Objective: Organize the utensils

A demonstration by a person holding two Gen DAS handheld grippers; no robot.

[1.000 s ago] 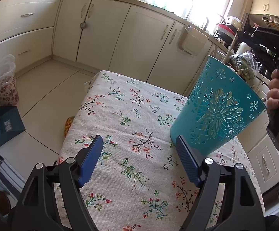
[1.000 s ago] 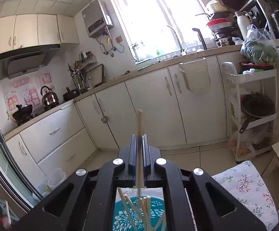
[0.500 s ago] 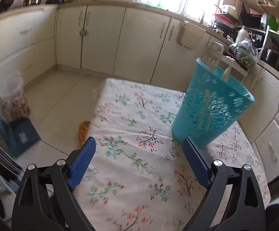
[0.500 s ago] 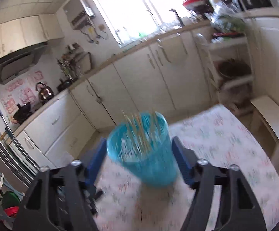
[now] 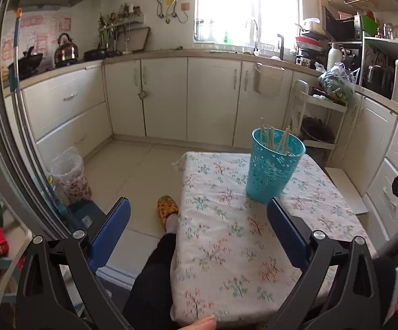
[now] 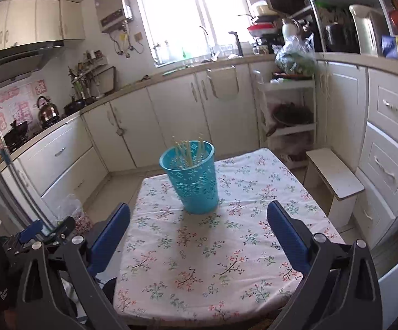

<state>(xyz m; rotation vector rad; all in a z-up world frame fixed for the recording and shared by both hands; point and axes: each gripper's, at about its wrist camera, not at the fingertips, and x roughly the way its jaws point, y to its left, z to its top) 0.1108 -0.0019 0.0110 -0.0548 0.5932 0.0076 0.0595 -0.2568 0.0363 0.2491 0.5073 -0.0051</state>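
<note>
1. Through my left wrist camera, my left gripper [image 5: 198,217] has just spread fully and holds nothing. It now sits farther back and higher than a second ago, so the teal basket [image 5: 273,169] stands upright ahead on the floral tablecloth [image 5: 226,236], chopsticks [image 5: 271,137] inside.
2. From my right wrist camera, my right gripper [image 6: 198,217], clamped on a chopstick a second ago, has just opened wide and is empty; the teal basket [image 6: 194,178] stands well ahead.

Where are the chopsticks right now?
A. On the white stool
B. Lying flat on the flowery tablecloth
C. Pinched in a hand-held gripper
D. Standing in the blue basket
D. The chopsticks stick up out of the blue basket, which stands upright on the flowery tablecloth; nothing else lies on the cloth.
</note>
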